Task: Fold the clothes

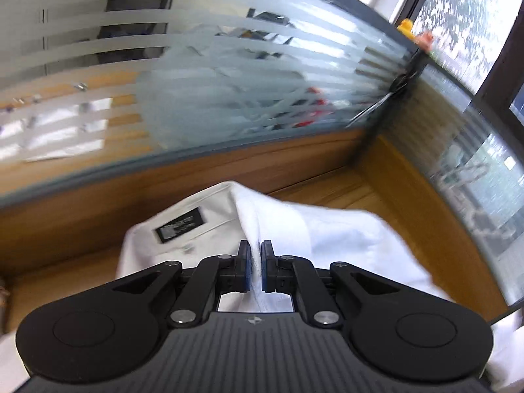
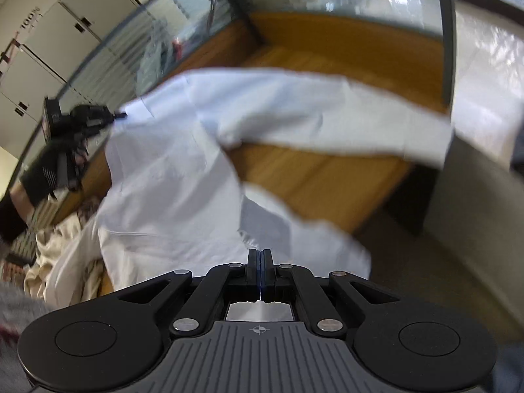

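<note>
Item 1, my left gripper [image 1: 256,255]: 2 black fingers with blue pads [image 1: 248,267], drawn almost together, only a narrow slot left between them. That slot is filled by a ridge of the white shirt [image 1: 327,229], so I log it as pinched on the cloth near the collar. A black label [image 1: 181,224] lies just left of the grip, on the inner collar band. From the right wrist view this same gripper [image 2: 122,115] sits far left, gripping a corner of the shirt, with a dark-gloved hand [image 2: 42,173] behind it.

Item 2, my right gripper [image 2: 260,258]: fingers pressed fully together, pads touching along a thin blue line. A frayed hem of the shirt [image 2: 170,170] meets the fingertips, and a sliver of white shows in the slot further back, so I record it as clamped on the cloth's edge.

Item 3, the shirt: lifted and stretched between the 2 grippers over the wooden desk [image 2: 321,177]. 1 sleeve [image 2: 327,114] trails out to the far right, its cuff reaching the desk's right side.

Item 4, surroundings: a frosted striped glass partition [image 1: 229,65] along the far side of the desk; a heap of cream fabric [image 2: 65,255] at near left; white cabinets [image 2: 49,42] at far left. Both views are motion-blurred.
</note>
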{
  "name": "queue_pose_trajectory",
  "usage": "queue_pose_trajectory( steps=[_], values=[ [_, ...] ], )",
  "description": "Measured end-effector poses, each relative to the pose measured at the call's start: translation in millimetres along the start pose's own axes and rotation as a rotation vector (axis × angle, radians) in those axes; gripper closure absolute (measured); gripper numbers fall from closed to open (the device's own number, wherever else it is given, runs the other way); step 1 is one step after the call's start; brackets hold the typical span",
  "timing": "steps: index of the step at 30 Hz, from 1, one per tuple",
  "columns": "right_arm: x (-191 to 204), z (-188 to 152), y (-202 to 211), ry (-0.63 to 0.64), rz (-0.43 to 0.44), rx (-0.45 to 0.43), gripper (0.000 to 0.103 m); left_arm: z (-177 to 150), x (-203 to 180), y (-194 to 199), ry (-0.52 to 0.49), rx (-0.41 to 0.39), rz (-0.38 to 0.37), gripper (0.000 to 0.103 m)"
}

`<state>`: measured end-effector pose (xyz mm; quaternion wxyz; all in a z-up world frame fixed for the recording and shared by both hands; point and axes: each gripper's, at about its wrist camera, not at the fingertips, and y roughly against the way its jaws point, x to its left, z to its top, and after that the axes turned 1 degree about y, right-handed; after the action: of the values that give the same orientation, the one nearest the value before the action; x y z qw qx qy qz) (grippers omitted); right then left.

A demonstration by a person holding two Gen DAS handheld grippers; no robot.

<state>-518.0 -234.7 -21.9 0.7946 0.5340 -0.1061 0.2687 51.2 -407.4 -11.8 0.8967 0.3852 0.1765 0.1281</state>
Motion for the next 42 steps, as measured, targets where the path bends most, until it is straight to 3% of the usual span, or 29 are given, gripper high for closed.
queue_pose_trajectory(
  steps=[4, 8, 10, 12, 14, 21, 27, 31, 38, 42],
  values=[
    [-1, -43, -44, -0.037, -0.040, 0.053, 0.100, -23, 15, -17, -0.083, 0.046, 0.090, 0.095],
    [-4, -71, -79, -0.011, -0.082, 0.112, 0.099, -40, 16, -27, -0.166, 0.053, 0.137, 0.085],
    [-6, -75, -77, -0.021, -0.093, 0.108, 0.097, -41, 12, -16, -0.177, 0.038, 0.126, 0.075],
    [-8, -75, -62, -0.031, -0.103, 0.066, 0.084, -43, 8, 3, -0.180, -0.006, 0.103, 0.045],
    [-11, -70, -48, -0.044, -0.108, 0.014, 0.076, -44, -1, 23, -0.196, -0.052, 0.068, 0.041],
    [-47, -47, -31, -0.095, -0.146, -0.108, 0.070, -57, -68, 40, -0.360, -0.080, -0.051, 0.028],
    [-89, -36, -48, -0.153, -0.153, -0.147, 0.064, -88, -127, 1, -0.483, 0.025, -0.150, 0.028],
    [-106, -35, -68, -0.157, -0.089, -0.130, 0.064, -113, -160, -34, -0.611, 0.111, -0.192, 0.028],
    [-133, -32, -103, -0.159, 0.034, -0.093, 0.063, -137, -191, -81, -0.785, 0.194, -0.163, 0.028],
    [-152, -34, -122, -0.258, 0.130, -0.058, 0.062, -138, -199, -103, -0.831, 0.222, -0.130, 0.028]
  ],
)
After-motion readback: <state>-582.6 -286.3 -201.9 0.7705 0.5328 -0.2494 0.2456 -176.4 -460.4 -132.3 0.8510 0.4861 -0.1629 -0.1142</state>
